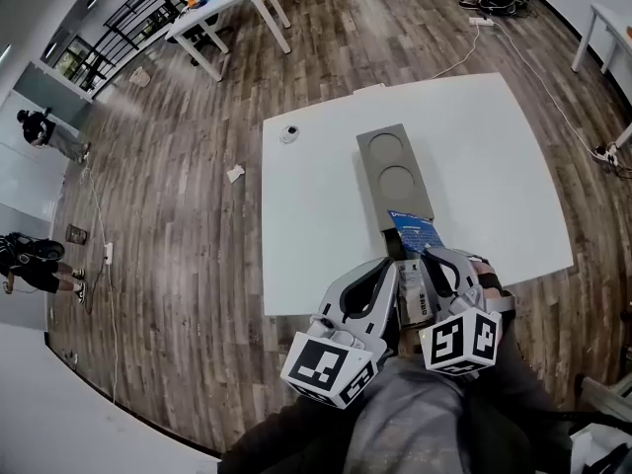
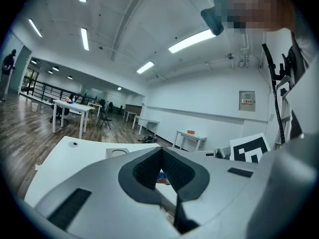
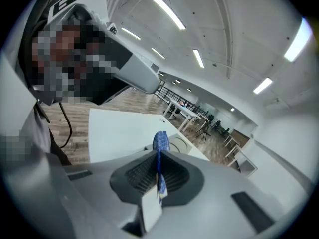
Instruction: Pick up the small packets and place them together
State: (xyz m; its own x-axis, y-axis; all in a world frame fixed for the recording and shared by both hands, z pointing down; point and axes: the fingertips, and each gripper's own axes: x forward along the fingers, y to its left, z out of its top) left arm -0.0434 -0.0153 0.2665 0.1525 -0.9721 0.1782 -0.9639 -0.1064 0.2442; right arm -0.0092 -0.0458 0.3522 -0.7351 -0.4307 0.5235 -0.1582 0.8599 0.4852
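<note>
As we judge it, step: we carry one packet point(image 3: 160, 141) toward a gathering spot.
Right tool point(image 3: 158, 158): clenched on that blue packet, held edge-on above the surface point(image 1: 494, 166).
Left tool point(image 2: 161, 151): closed on nothing.
Next: we pick a spot by the tray point(image 1: 370, 200), lower, then ease the right tool open.

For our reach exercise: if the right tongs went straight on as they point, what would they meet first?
Probably the grey tray, just beyond the blue packet in the right tongs; depth is unclear.
</note>
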